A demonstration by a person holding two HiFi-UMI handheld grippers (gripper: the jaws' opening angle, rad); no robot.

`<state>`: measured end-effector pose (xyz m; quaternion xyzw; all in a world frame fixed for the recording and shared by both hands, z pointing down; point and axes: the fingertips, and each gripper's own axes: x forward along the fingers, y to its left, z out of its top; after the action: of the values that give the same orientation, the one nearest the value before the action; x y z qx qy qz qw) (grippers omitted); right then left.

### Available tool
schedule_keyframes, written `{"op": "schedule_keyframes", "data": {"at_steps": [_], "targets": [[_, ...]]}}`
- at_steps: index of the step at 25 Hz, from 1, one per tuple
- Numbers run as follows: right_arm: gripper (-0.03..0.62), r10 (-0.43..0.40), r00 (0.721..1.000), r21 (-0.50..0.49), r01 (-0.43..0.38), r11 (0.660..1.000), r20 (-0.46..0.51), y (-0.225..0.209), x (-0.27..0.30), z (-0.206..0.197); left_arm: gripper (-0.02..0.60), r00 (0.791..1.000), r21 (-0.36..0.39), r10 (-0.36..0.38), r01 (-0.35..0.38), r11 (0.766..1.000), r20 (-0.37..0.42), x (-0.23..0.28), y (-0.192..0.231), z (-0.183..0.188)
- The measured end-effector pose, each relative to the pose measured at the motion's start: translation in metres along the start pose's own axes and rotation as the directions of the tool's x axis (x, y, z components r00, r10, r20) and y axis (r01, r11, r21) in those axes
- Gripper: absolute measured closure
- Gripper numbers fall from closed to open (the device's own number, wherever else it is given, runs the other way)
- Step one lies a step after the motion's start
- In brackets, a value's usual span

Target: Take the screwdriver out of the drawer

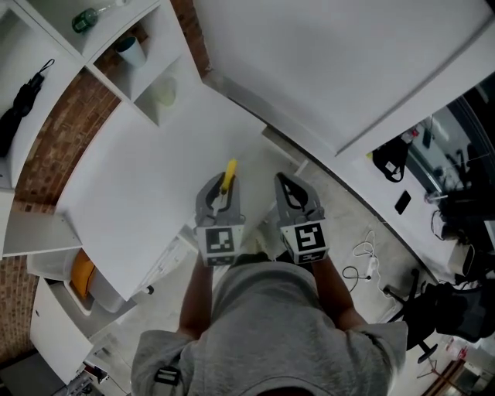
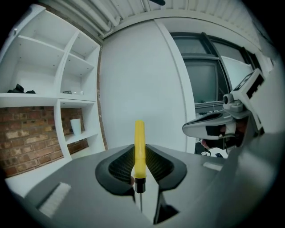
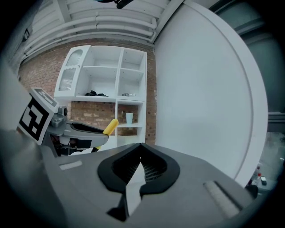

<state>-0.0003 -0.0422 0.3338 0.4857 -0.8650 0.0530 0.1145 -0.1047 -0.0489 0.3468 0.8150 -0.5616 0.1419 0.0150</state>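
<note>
The screwdriver (image 1: 229, 174) has a yellow handle and a thin metal shaft. My left gripper (image 1: 219, 184) is shut on it, raised above the white tabletop (image 1: 147, 186). In the left gripper view the handle (image 2: 140, 144) stands upright between the dark pads, with the shaft pointing down and back toward the camera. To its right, at about the same height, my right gripper (image 1: 288, 184) is shut with its fingertips touching and nothing between them (image 3: 141, 146). From the right gripper view, the yellow handle (image 3: 110, 126) sticks out of the left gripper (image 3: 82, 129).
A drawer (image 1: 97, 290) stands open under the table's left edge, with an orange thing (image 1: 81, 274) inside. White shelves at the back left hold a cup (image 1: 131, 51), a green bottle (image 1: 85, 19) and a black umbrella (image 1: 19, 108). Cables (image 1: 363, 259) lie on the floor at the right.
</note>
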Motion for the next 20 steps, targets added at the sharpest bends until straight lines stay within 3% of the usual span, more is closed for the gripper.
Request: {"op": "schedule_keyframes", "data": {"at_steps": [7, 14, 20], "targets": [[0.591, 0.054, 0.997, -0.031, -0.052, 0.998, 0.060, 0.025, -0.003, 0.017, 0.500, 0.996, -0.024, 0.091, -0.090, 0.996, 0.021, -0.037, 0.022, 0.005], [0.591, 0.152, 0.987, -0.032, -0.151, 0.988, 0.046, 0.056, -0.002, 0.020, 0.500, 0.978, -0.108, 0.208, -0.205, 0.973, 0.017, -0.077, 0.045, -0.004], [0.591, 0.221, 0.975, -0.027, -0.220, 0.975, 0.034, 0.085, 0.004, 0.016, 0.500, 0.964, -0.120, 0.264, -0.263, 0.957, -0.002, -0.102, 0.063, -0.016]]}}
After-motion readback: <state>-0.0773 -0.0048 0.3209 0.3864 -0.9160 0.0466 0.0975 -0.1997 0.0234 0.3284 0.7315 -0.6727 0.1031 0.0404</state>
